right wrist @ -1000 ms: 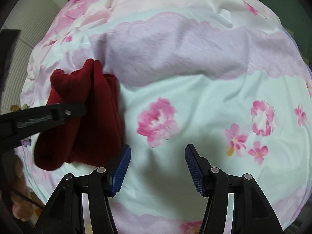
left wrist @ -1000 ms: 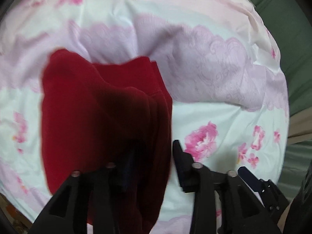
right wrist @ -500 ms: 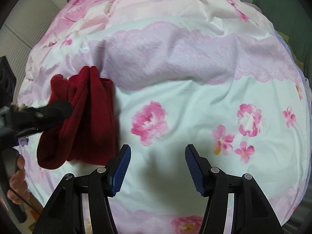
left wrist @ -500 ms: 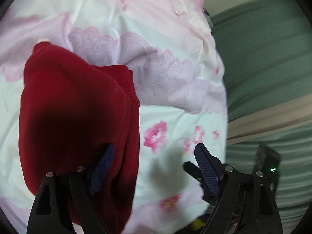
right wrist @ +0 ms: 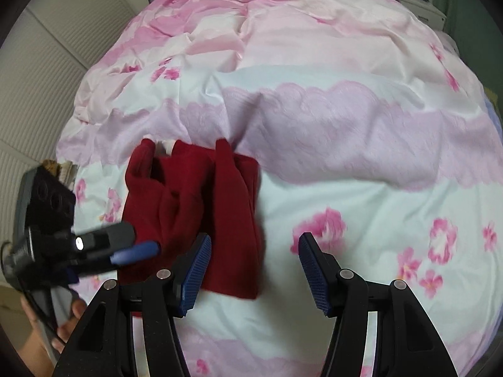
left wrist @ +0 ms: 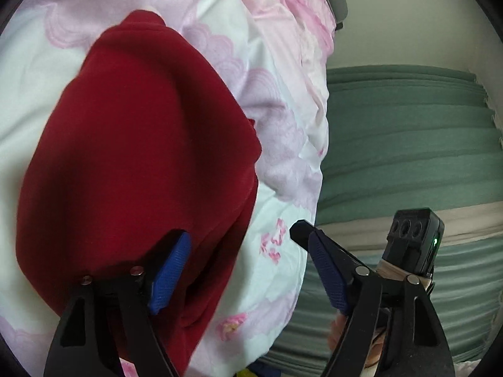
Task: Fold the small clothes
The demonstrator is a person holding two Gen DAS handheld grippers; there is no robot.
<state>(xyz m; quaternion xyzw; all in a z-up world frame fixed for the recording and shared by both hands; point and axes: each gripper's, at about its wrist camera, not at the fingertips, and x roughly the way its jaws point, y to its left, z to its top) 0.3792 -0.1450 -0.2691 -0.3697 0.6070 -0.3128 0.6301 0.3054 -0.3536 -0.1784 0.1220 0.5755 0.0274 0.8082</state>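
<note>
Garment, dark red, folded on the floral bedspread, long axis running away from me.
My left gripper and right gripper both gape wide, holding nothing.

Both views are softly and evenly lit, without glare. Strong fisheye bending and dark vignetting are seen at the edges. The red garment is shaded in its folds, and the left claw is smeared by motion blur.
</note>
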